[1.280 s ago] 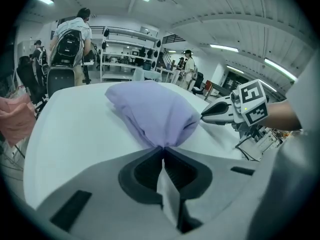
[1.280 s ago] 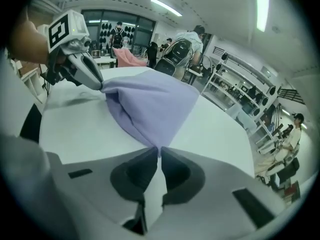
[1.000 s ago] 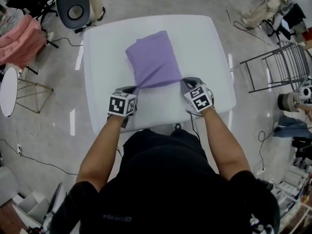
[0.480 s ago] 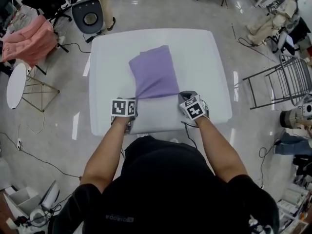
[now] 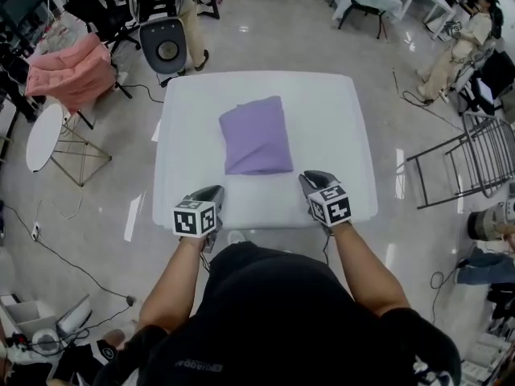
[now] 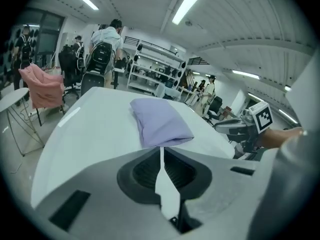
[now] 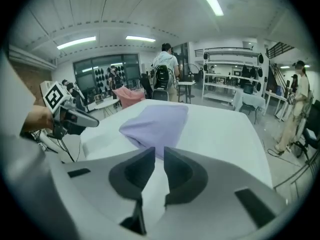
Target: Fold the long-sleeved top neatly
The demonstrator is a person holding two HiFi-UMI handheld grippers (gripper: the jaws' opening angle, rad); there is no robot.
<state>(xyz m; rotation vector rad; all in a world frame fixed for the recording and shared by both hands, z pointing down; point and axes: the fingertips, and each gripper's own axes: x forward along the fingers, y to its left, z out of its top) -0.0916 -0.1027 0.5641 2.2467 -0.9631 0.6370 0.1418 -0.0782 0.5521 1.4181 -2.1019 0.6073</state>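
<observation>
Two slight risks are judged to remain. The folded purple long-sleeved top (image 5: pixel 256 135) is seen lying on the white table (image 5: pixel 346 111), just ahead of both tongs and between the lines along which they point, and it is touched by neither. The left tongs (image 5: pixel 214 190) are closed on nothing, with the jaws pressed together. The right tongs (image 5: pixel 311 177) are held slightly apart with nothing between the jaws, which have just been opening. If the near corner of the cloth were snagged by a jaw tip during any further tidying, the bundle could be dragged askew or its upper layer flipped open. The near edge appears a little puffed, so if it were pressed carelessly, the soft stack could be shifted and the fold spoiled.
</observation>
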